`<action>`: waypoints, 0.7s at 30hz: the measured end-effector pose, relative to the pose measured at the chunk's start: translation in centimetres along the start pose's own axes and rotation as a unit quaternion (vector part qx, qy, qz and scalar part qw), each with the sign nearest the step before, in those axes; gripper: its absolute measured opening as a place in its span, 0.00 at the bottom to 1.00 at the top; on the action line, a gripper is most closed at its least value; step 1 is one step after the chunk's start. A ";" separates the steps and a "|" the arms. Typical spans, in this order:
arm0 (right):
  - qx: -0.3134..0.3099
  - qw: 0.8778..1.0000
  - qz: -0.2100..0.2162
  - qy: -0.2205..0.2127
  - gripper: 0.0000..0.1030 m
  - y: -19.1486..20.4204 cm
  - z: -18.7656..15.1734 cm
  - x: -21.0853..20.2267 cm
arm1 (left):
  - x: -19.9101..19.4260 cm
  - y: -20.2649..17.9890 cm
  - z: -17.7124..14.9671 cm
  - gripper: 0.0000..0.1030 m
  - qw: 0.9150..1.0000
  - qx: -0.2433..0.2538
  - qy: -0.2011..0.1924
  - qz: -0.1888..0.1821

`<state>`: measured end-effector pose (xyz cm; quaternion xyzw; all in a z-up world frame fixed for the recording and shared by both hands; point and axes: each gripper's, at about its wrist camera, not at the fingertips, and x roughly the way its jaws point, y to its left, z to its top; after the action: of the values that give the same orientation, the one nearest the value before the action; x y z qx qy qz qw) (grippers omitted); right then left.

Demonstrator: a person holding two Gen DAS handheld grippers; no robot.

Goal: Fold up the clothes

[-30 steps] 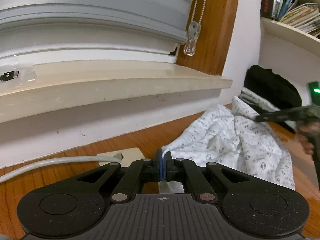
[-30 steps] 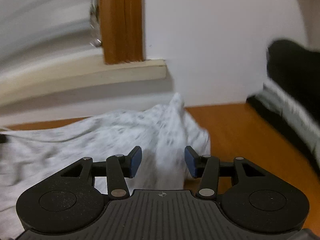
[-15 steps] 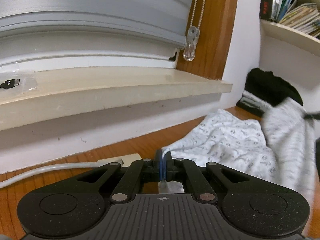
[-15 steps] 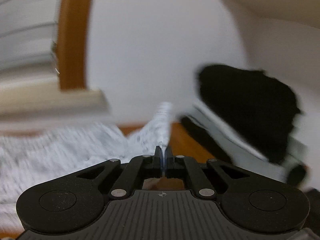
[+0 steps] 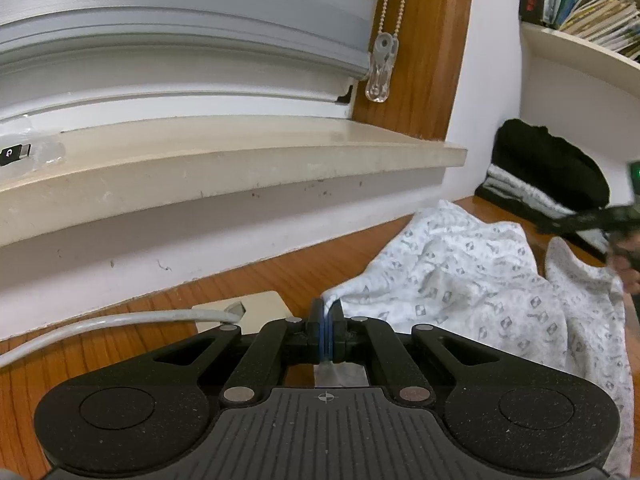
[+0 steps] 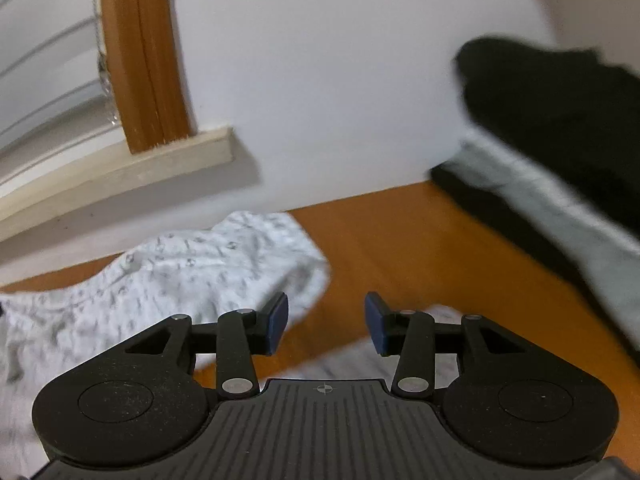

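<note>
Fabric of a white patterned garment (image 5: 472,280) is spread in loose folds on a wooden table (image 5: 280,276), close under a cream window sill (image 5: 224,160). One corner of it is pinched between the blue pads of the left gripper (image 5: 327,322), whose jaws are pressed together on the cloth, and a strip of the fabric is seen hanging below them. In the right wrist view the same garment (image 6: 168,280) is seen lying to the left, with another bit of it beneath the tool, while the right gripper (image 6: 326,322) is held with its jaws wide apart and nothing between them; bare table (image 6: 400,240) is seen in the gap. In the left wrist view the right gripper (image 5: 588,218) is seen blurred at the far right edge, above the garment's far side. A folded pile of dark and grey clothes (image 5: 548,176) is stacked against the white wall at the back right of the table. A grey cable (image 5: 100,324) is run into a beige plate (image 5: 248,310) on the table just left of the left gripper. A beaded blind cord (image 5: 384,60) is hung beside a wooden window frame (image 5: 424,48), and books (image 5: 592,4) are kept on a shelf at upper right.
</note>
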<state>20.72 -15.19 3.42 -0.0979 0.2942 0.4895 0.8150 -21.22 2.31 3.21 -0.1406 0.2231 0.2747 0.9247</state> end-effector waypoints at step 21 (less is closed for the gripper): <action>-0.111 0.990 0.074 -0.050 0.04 -3.5 8.4 3.0 | 0.0 -5.2 8.0 0.01 0.995 0.061 -0.042 0.068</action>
<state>27.97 -10.94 7.98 -0.1410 0.2030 0.5820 0.7747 -15.57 1.13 10.78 -0.0571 0.2093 0.3289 0.9191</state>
